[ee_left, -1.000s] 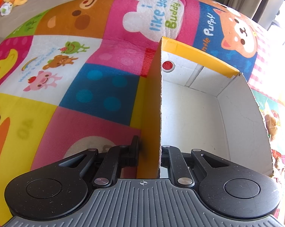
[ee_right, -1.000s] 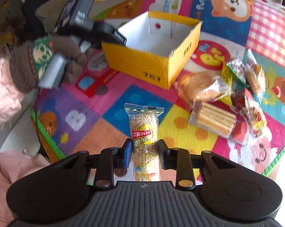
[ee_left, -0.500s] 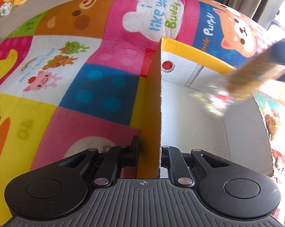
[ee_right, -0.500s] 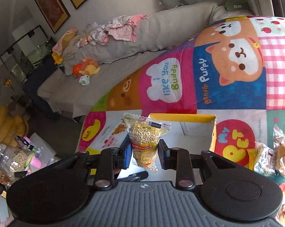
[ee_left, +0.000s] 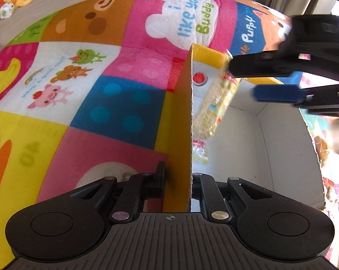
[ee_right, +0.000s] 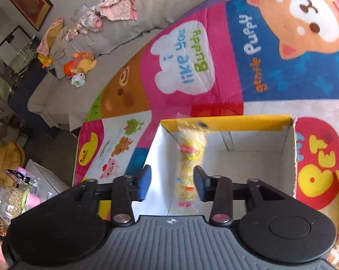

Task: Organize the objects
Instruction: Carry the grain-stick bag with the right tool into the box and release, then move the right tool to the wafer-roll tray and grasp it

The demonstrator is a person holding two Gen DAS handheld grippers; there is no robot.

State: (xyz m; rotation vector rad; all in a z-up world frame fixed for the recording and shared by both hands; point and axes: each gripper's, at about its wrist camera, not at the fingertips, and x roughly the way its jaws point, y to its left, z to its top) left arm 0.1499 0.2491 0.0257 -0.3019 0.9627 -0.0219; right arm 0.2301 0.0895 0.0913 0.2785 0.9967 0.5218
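With the left hand-held gripper (ee_left: pixel 177 181) clamping the box (ee_left: pixel 185 121) wall, the right hand-held gripper (ee_right: pixel 172 183), spread wide, should stay above the box while the snack packet (ee_right: pixel 190 157) falls inside.

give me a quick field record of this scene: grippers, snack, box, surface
left gripper: shut on the near wall of the yellow box, one finger outside, one inside
right gripper: open, above the box opening
snack pack: blurred, between the open fingers, apparently dropping into the box
yellow box: open top, white inside, upright
surface: colourful cartoon play mat
background: sofa with plush toys
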